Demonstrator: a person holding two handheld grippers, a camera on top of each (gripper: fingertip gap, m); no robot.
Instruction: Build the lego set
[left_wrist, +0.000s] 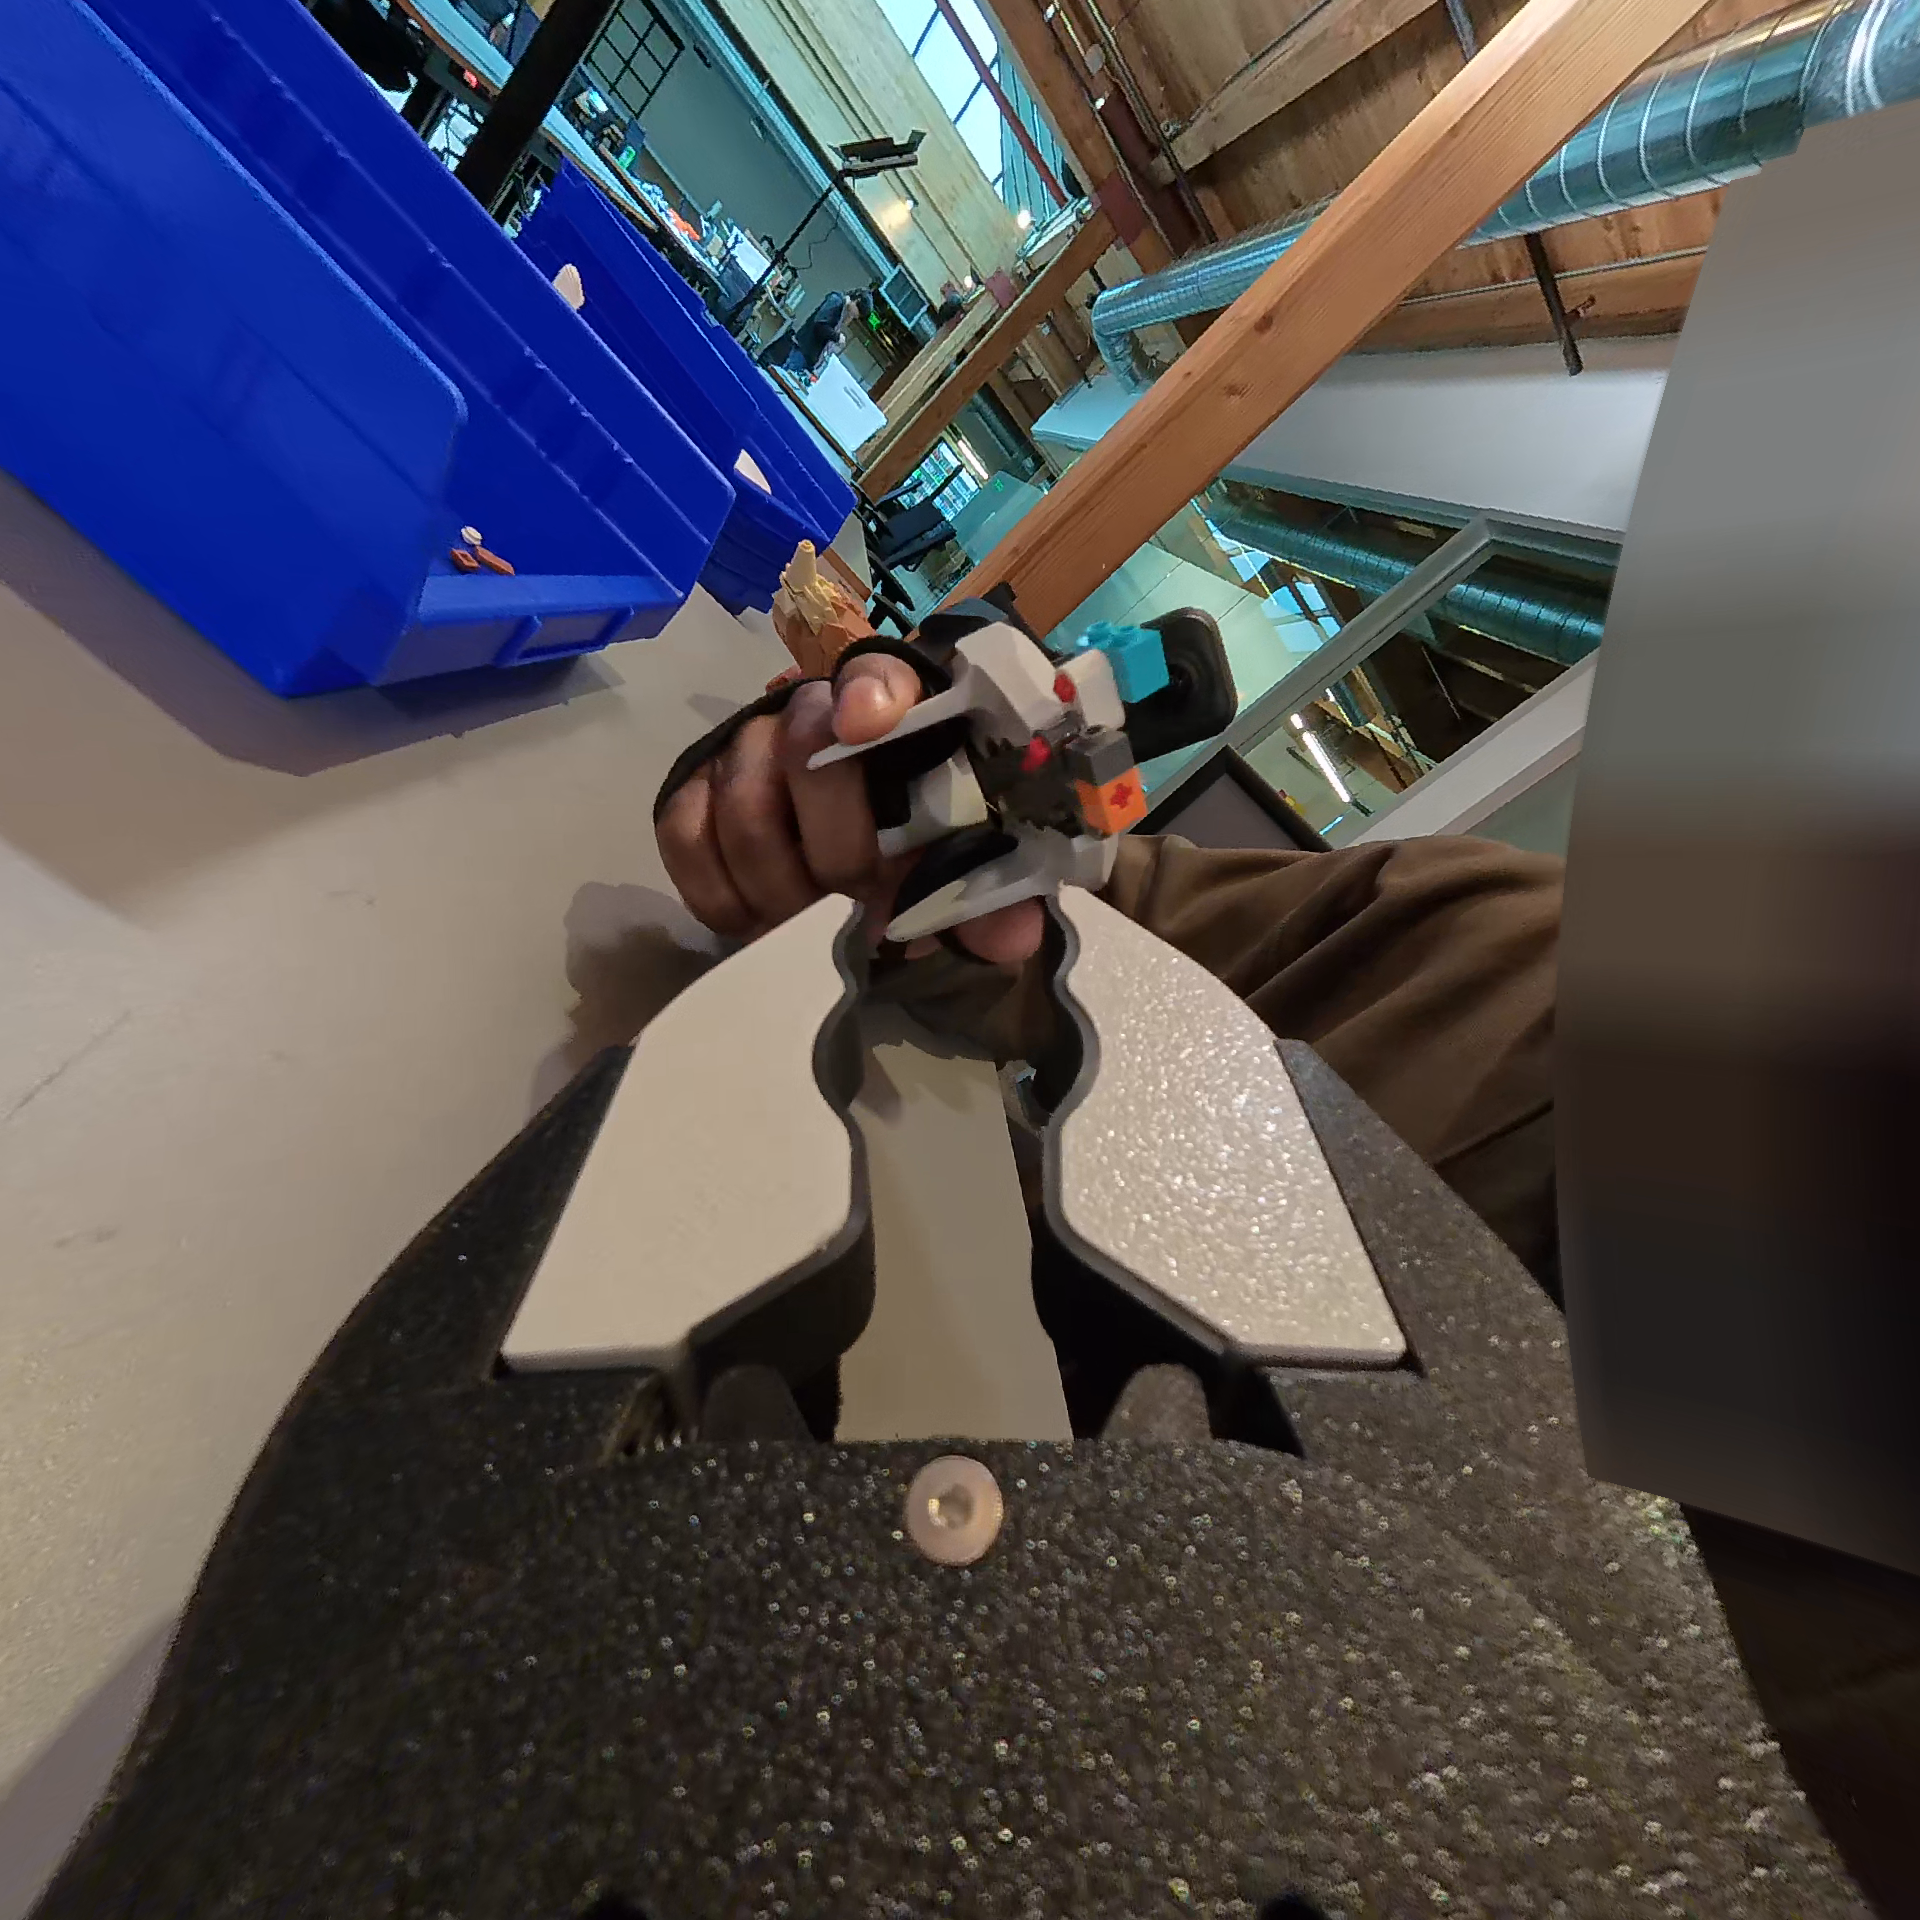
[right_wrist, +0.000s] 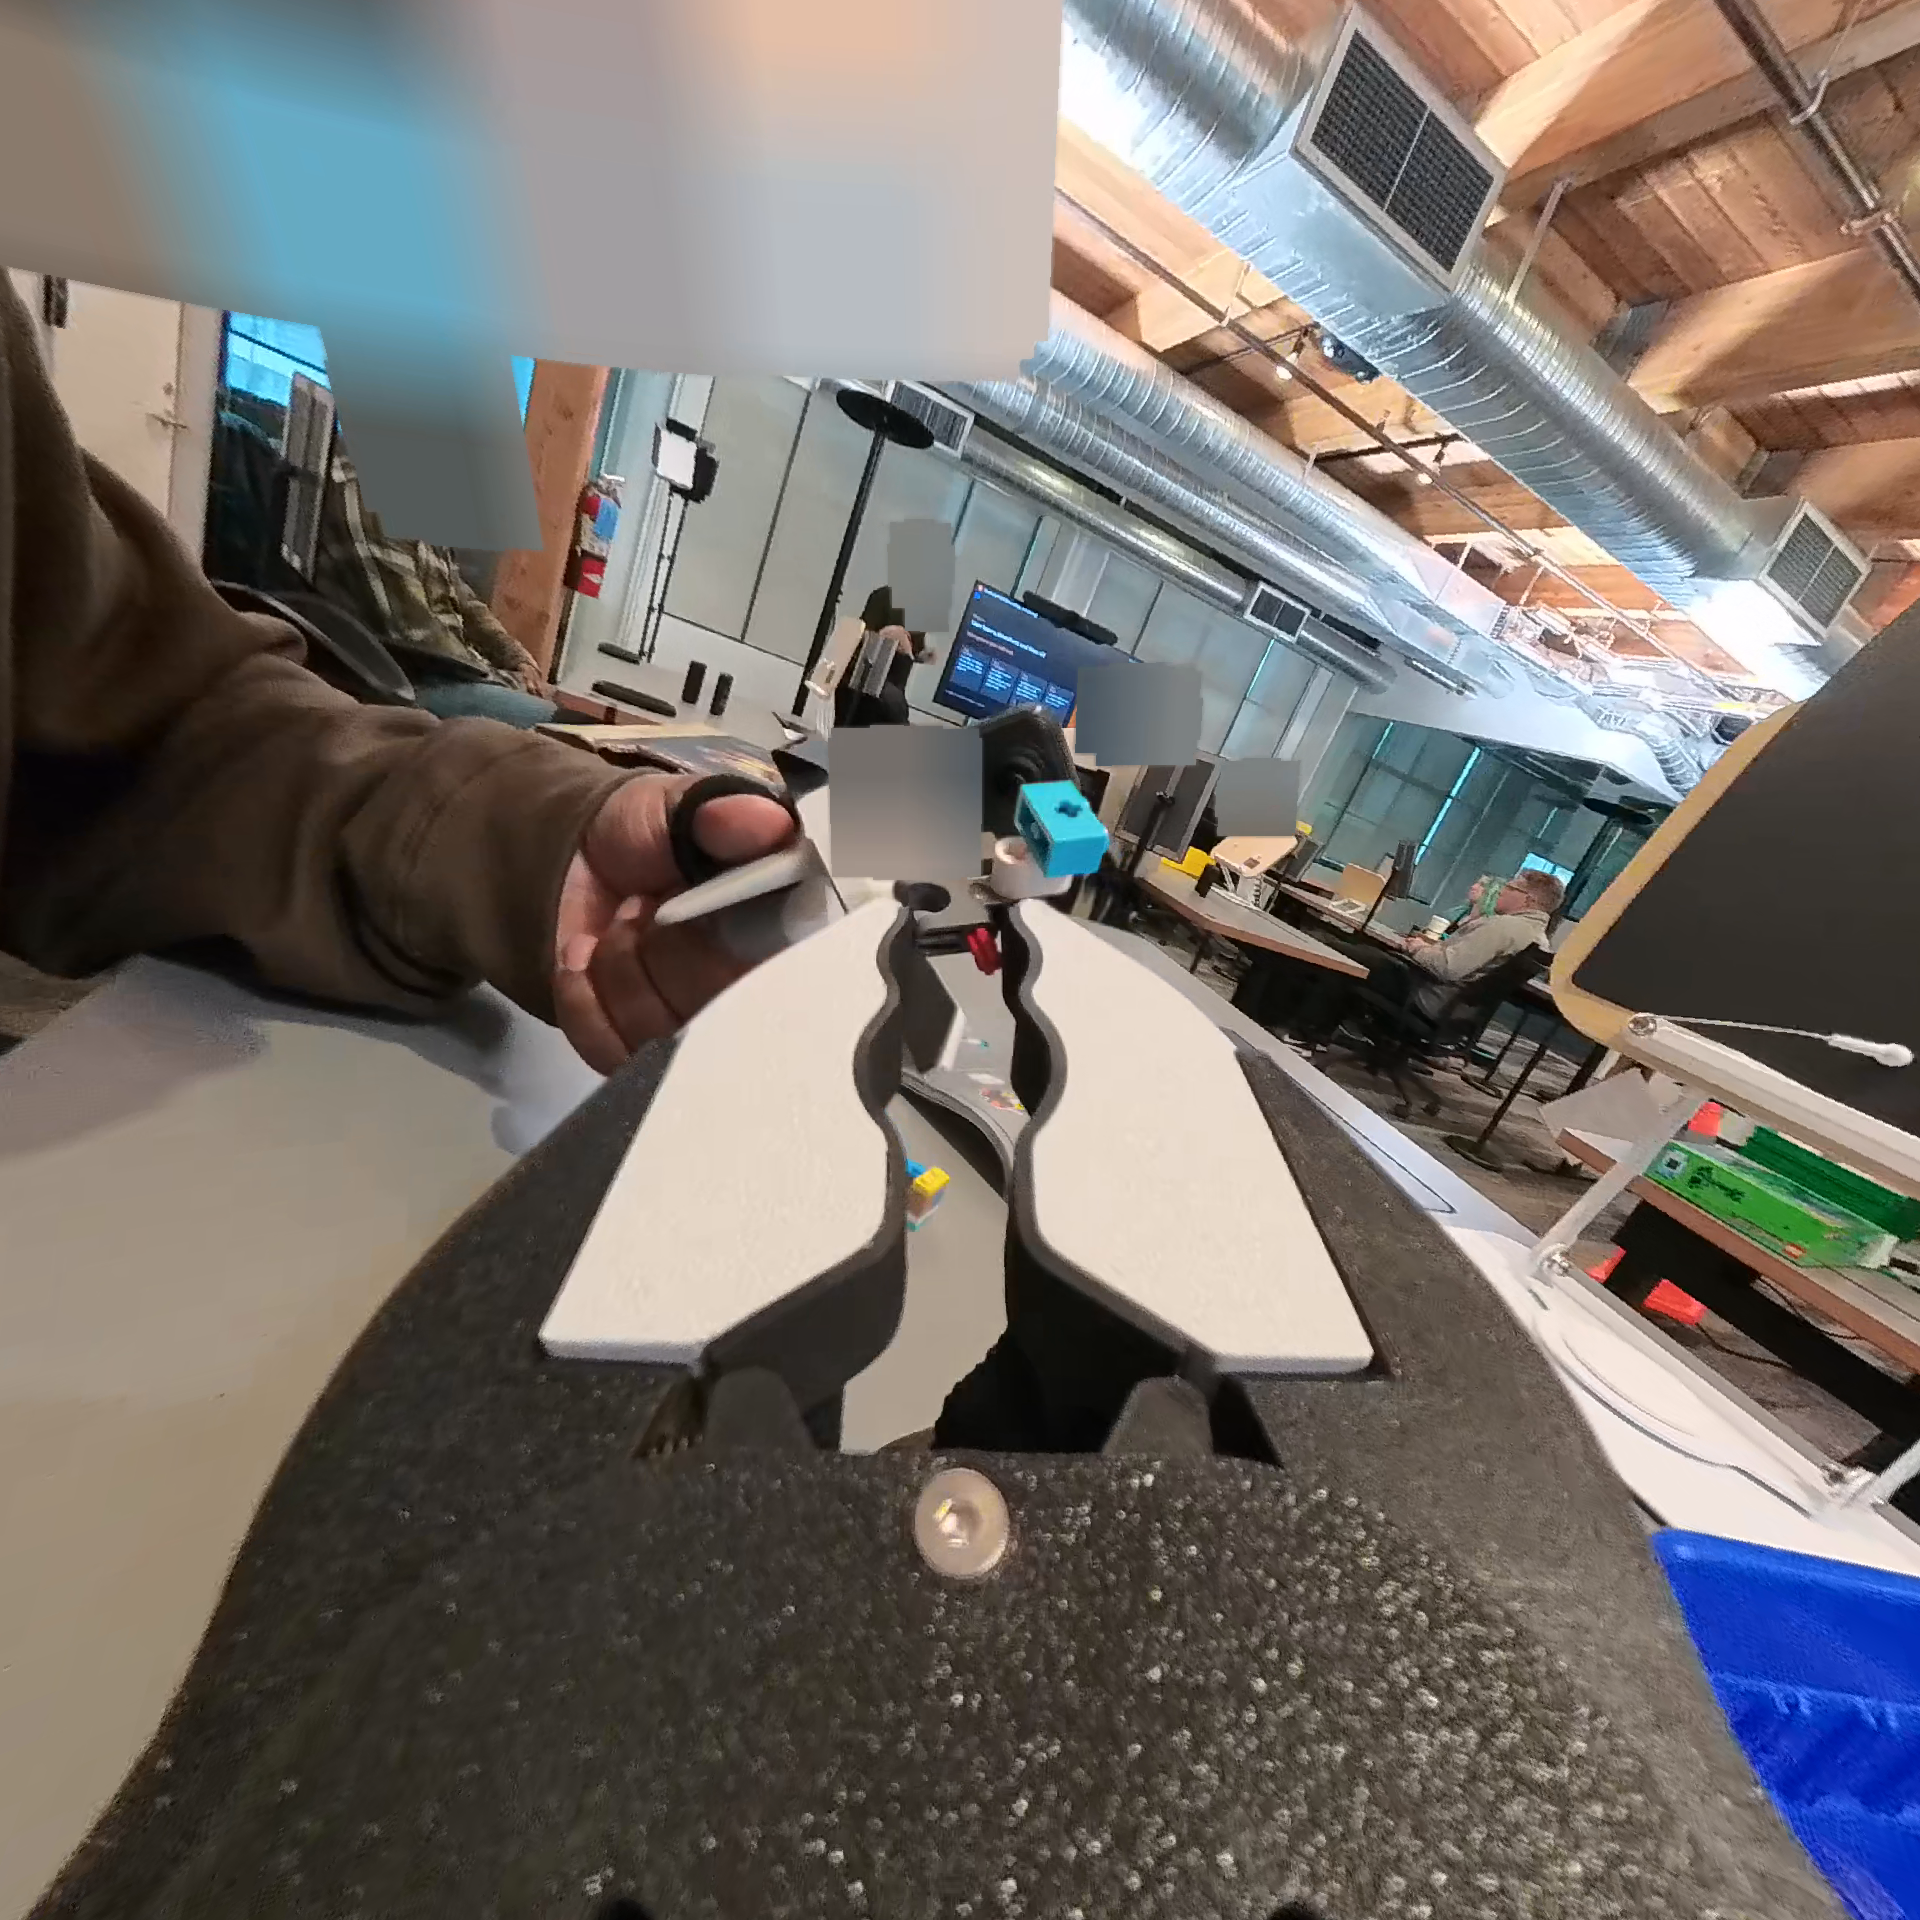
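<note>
A part-built lego model (left_wrist: 1013, 681) of white wing pieces with a black wheel, a teal brick and an orange brick is held in the air by a person's hand (left_wrist: 748, 821). My left gripper (left_wrist: 954, 920) sits just under that hand, jaws a little apart and holding nothing; a finger and a white wing tip show in the gap. In the right wrist view the model's teal brick (right_wrist: 1058, 828) and wheel sit just past my right gripper (right_wrist: 958, 914). Its jaws stand narrowly apart, and the model's black underside with a red pin shows between the tips. A hand (right_wrist: 623, 935) pinches a white wing at the left.
Blue bins (left_wrist: 260, 364) stand on the grey table (left_wrist: 208, 1039) at the left, with small brown pieces (left_wrist: 480, 561) on one ledge. A tan and brown lego build (left_wrist: 816, 613) stands behind the hand. A small yellow and blue lego bit (right_wrist: 925, 1190) lies on the table. A black panel on a stand (right_wrist: 1766, 883) and a blue bin (right_wrist: 1808, 1714) are at the right. Both grippers' tips are close together, under 4 cm apart.
</note>
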